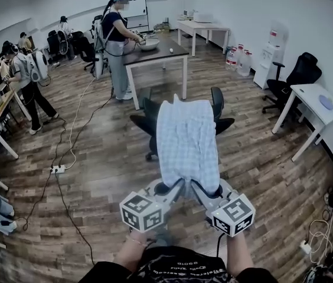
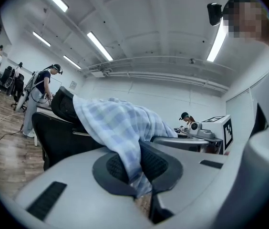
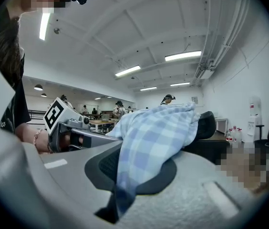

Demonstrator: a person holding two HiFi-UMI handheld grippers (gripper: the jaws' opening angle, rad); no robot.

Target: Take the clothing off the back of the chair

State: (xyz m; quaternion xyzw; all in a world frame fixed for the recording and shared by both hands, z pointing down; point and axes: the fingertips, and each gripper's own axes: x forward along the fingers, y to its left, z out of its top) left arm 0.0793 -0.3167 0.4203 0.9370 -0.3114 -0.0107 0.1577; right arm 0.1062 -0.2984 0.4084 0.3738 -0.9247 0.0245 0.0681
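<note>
A light blue plaid shirt (image 1: pixel 187 143) stretches from the top of a black office chair (image 1: pixel 216 108) toward me, its far end still draped over the backrest. My left gripper (image 1: pixel 178 187) is shut on the shirt's near left edge, and my right gripper (image 1: pixel 197 188) is shut on the near right edge. In the left gripper view the plaid cloth (image 2: pixel 120 128) runs out from between the black pads (image 2: pixel 156 163) to the chair back (image 2: pixel 65 109). In the right gripper view the cloth (image 3: pixel 149 137) is pinched between the pads (image 3: pixel 153 175) and lies over the headrest (image 3: pixel 206 125).
A dark table (image 1: pixel 154 49) with a bowl stands behind the chair, a person (image 1: pixel 116 40) working at it. Other people stand at the left (image 1: pixel 28 78). A white desk (image 1: pixel 311 108) and another black chair (image 1: pixel 293 78) are at the right. Cables and a power strip (image 1: pixel 57 168) lie on the wooden floor.
</note>
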